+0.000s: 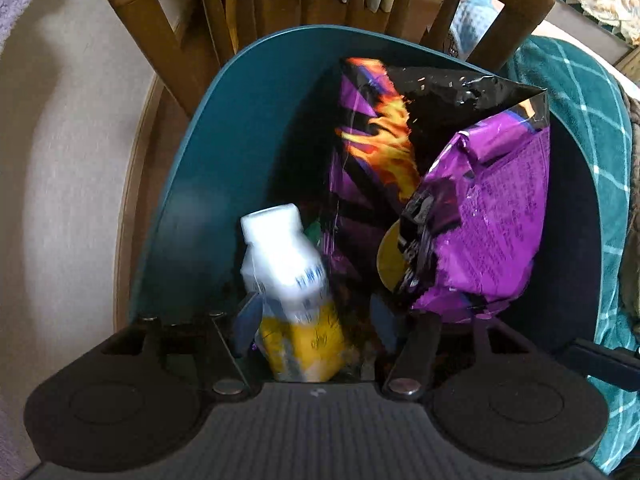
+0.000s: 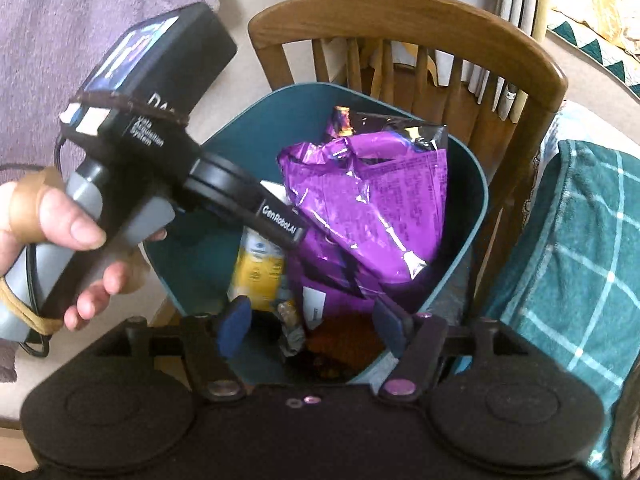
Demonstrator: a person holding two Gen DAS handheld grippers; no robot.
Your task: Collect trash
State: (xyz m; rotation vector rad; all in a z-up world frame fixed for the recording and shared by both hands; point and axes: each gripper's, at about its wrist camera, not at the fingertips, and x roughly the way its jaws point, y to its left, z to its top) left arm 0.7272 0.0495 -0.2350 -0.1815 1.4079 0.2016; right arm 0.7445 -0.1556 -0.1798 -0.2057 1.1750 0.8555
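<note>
A teal bin [image 1: 224, 128] stands in front of a wooden chair. Inside it, a crumpled purple chip bag [image 1: 492, 208] with flame print leans against the right wall. A white and yellow bottle [image 1: 288, 272], blurred, lies between the fingers of my left gripper [image 1: 316, 326]; there is a gap at its right side, so the pads do not press it. From the right wrist view, my left gripper [image 2: 288, 232] points down into the bin [image 2: 224, 152] over the bottle [image 2: 258, 268] and bag [image 2: 360, 208]. My right gripper [image 2: 311, 328] stands open above the bin's near rim, with nothing held.
A wooden chair [image 2: 400, 4] backs the bin, and a teal checked blanket [image 2: 580, 240] lies to the right. A person's hand [image 2: 80, 232] grips the left tool's handle. A crumpled grey wrapper [image 2: 292, 334] and brown scraps [image 2: 344, 344] lie low in the bin.
</note>
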